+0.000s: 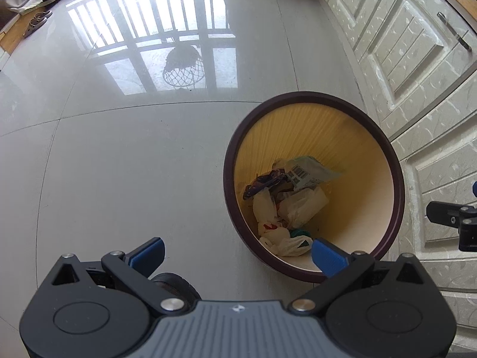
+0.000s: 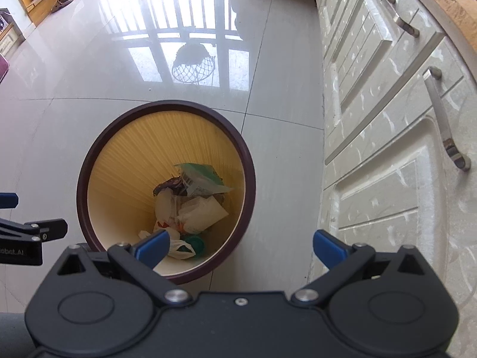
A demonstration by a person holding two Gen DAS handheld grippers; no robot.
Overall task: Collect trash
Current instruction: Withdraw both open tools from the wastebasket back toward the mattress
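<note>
Both hand-held grippers, left (image 1: 237,252) and right (image 2: 241,246), are hovering released over the bin (image 2: 89,161) on the floor, where trash (image 2: 190,205) is lying deep; reaching risks tipping it.

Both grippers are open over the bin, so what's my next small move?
Probably lower the right gripper into the trash bin toward the white plastic bag. Both grippers are empty, the trash lies deep at the bottom, and the left gripper sits off the rim.

Floor: glossy pale grey tiled floor (image 1: 125,164)
Bin: ribbed yellow plastic bin with dark rim (image 2: 134,161)
Beside bin: embossed white cabinet doors (image 2: 384,137), metal handles (image 2: 444,125)
</note>
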